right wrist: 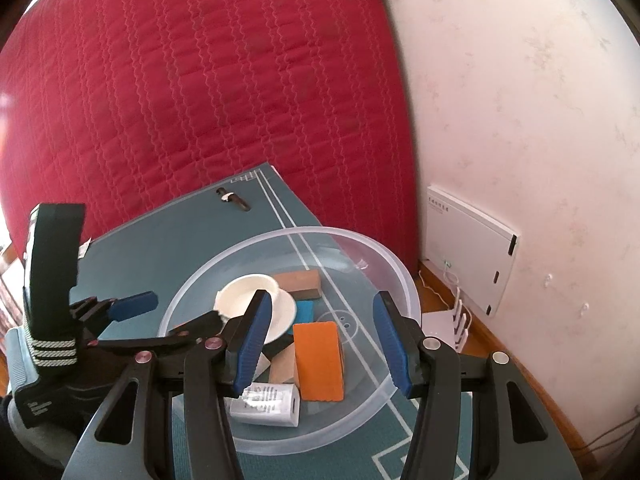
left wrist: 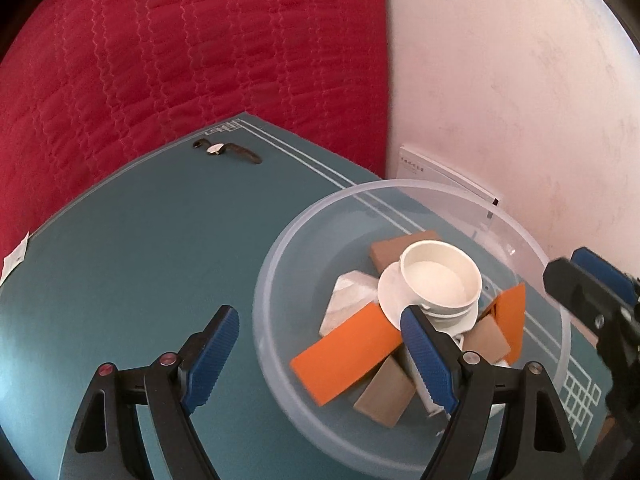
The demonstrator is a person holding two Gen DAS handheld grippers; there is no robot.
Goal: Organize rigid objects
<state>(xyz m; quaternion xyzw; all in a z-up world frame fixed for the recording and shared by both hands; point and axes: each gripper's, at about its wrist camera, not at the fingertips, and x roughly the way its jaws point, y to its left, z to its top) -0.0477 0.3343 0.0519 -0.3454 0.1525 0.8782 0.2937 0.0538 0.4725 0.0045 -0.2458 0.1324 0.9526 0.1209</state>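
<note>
A clear plastic bowl (left wrist: 276, 240) (right wrist: 400, 276) stands on the teal mat (left wrist: 120, 240) (right wrist: 160, 240). In it lie a white cup (left wrist: 440, 276) (right wrist: 244, 292) on a saucer, orange blocks (left wrist: 344, 356) (right wrist: 318, 360), brown wooden blocks (left wrist: 384, 392) (right wrist: 300, 280), a white block (left wrist: 346, 300) and a white charger (right wrist: 268, 400). A wristwatch (left wrist: 226, 150) (right wrist: 233, 199) lies alone at the mat's far end. My left gripper (left wrist: 316, 344) is open and empty at the bowl's left rim. My right gripper (right wrist: 320, 344) is open and empty above the bowl.
A red quilted bed (left wrist: 180, 48) (right wrist: 200, 80) borders the mat behind. A pale wall (left wrist: 520, 80) (right wrist: 540, 100) with a white panel (right wrist: 468, 244) is on the right. A white rack (right wrist: 456, 320) and wooden floor lie right of the bowl.
</note>
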